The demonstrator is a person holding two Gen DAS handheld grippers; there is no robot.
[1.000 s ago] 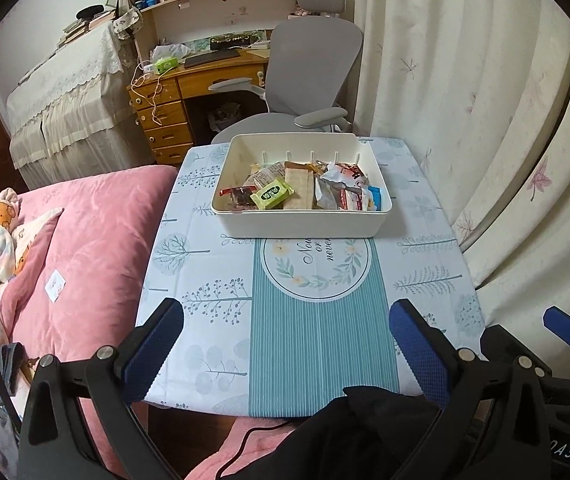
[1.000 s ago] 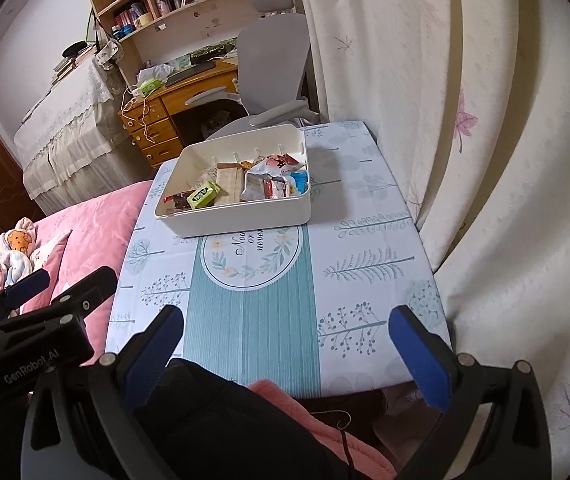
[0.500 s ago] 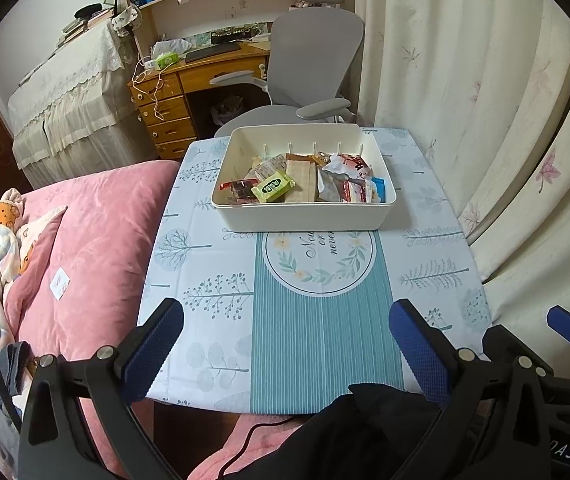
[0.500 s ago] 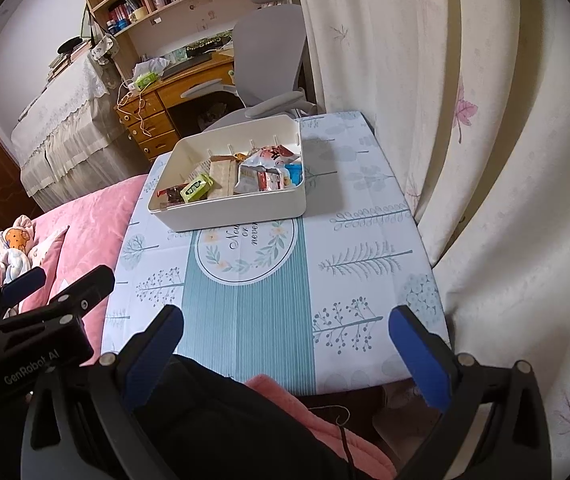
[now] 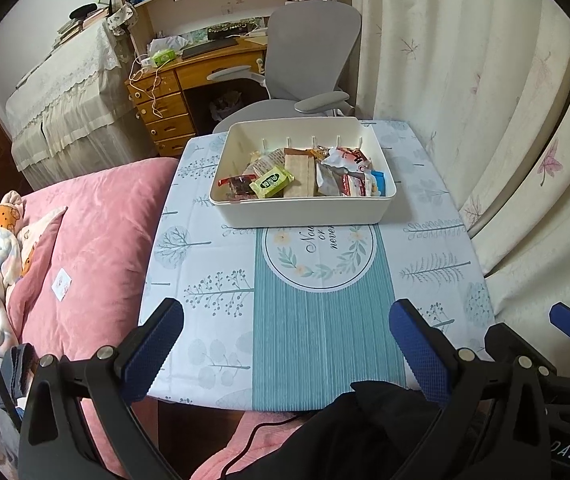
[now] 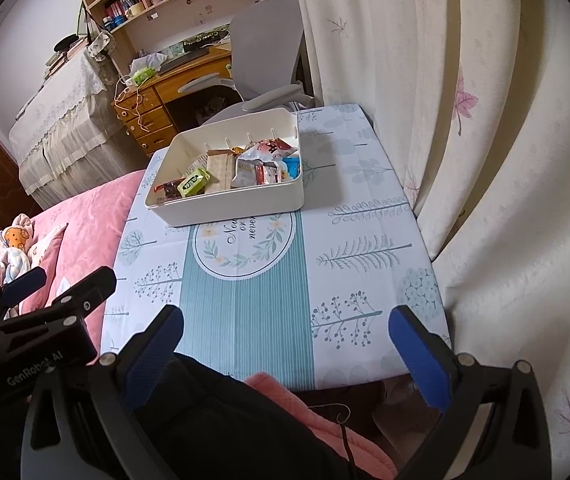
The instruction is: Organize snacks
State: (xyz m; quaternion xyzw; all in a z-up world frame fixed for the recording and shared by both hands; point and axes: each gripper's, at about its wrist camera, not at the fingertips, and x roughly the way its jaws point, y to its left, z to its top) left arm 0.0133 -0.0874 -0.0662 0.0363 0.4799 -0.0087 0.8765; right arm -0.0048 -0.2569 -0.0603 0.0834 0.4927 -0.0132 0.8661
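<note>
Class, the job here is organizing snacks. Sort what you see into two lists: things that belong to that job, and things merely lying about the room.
Belongs to the job:
white bin
green snack packet
tan wafer pack
left gripper, jaws open
right gripper, jaws open

Just lying about:
grey office chair
wooden desk
pink quilt
curtain

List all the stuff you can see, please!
Box: one, cream, far half of table.
Snacks: several mixed packets, exact count unclear, inside box.
Green packet: one, front left in box.
Tablecloth: one, white and teal with trees, covering table.
Office chair: one, grey, behind table.
Desk: one, wooden, back left.
Blanket: one, pink, left of table.
Curtain: cream, right side.
Left gripper: jaws open, blue pads, empty.
Right gripper: jaws open, blue pads, empty.
</note>
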